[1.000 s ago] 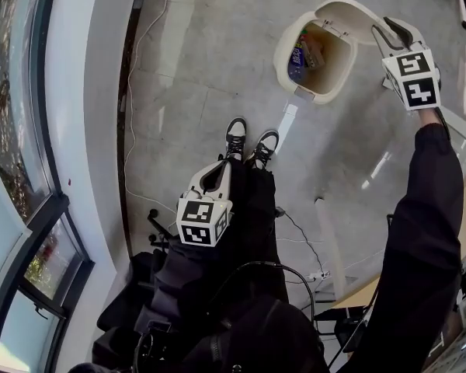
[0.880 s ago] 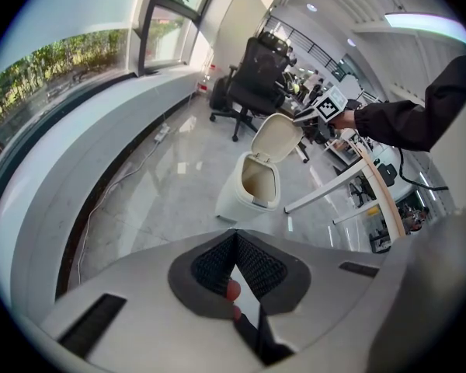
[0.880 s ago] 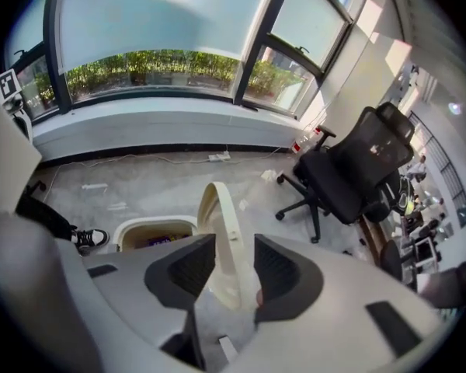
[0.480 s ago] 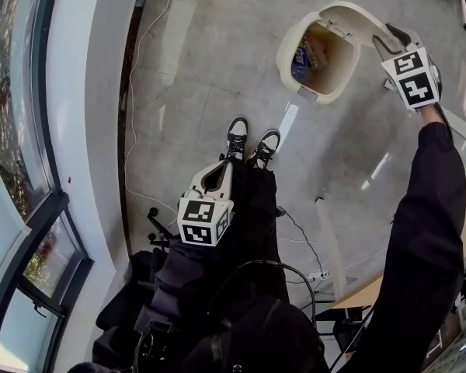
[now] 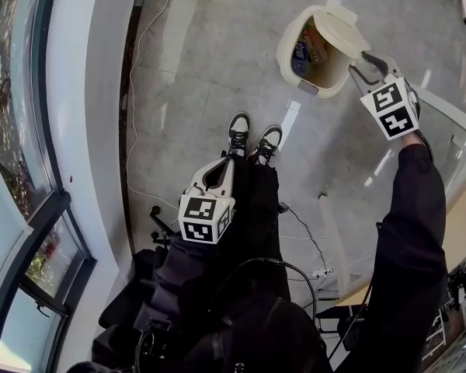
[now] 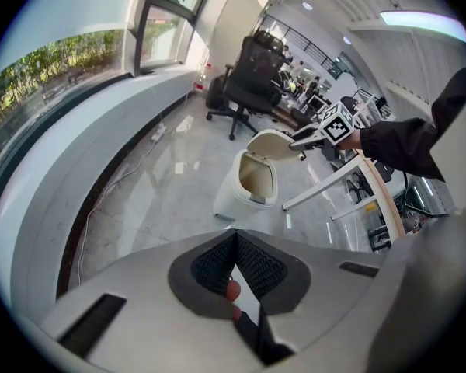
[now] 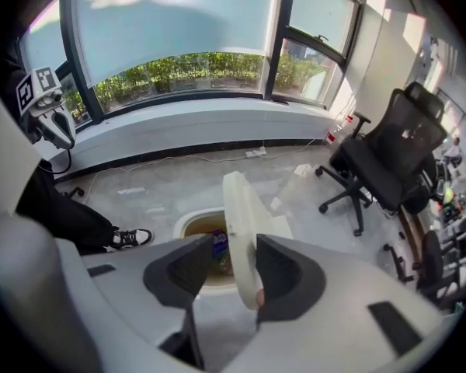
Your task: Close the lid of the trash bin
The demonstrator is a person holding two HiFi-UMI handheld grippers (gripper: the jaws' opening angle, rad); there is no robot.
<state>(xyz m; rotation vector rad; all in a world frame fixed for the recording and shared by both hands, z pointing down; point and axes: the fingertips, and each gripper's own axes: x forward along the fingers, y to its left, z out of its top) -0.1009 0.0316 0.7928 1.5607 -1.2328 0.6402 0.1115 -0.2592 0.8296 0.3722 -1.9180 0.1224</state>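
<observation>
Obs.: your right gripper (image 5: 370,64) is at the trash bin (image 5: 283,51), which stands on the grey floor (image 5: 194,68) ahead of your shoes (image 5: 236,133). In the right gripper view its jaws stand wide apart, released, not clamped. The free edge of the cream lid (image 7: 241,216) sits between them, close against the pad on the right of that view, with a clear gap to the other pad. The lid is raised on its hinge and tilted partway over the opening. The bin's mouth is not yet covered, and rubbish (image 5: 300,51) shows inside, a blue packet among it. Your left gripper (image 5: 217,175) hangs low in front of your legs, well apart from the bin. It points down toward the floor, with its marker cube nearest you. In the left gripper view its pads meet at the tips, clenched with nothing between them. A black office chair (image 7: 388,158) stands beyond the bin, and a long window (image 7: 179,29) runs along the curved wall.
</observation>
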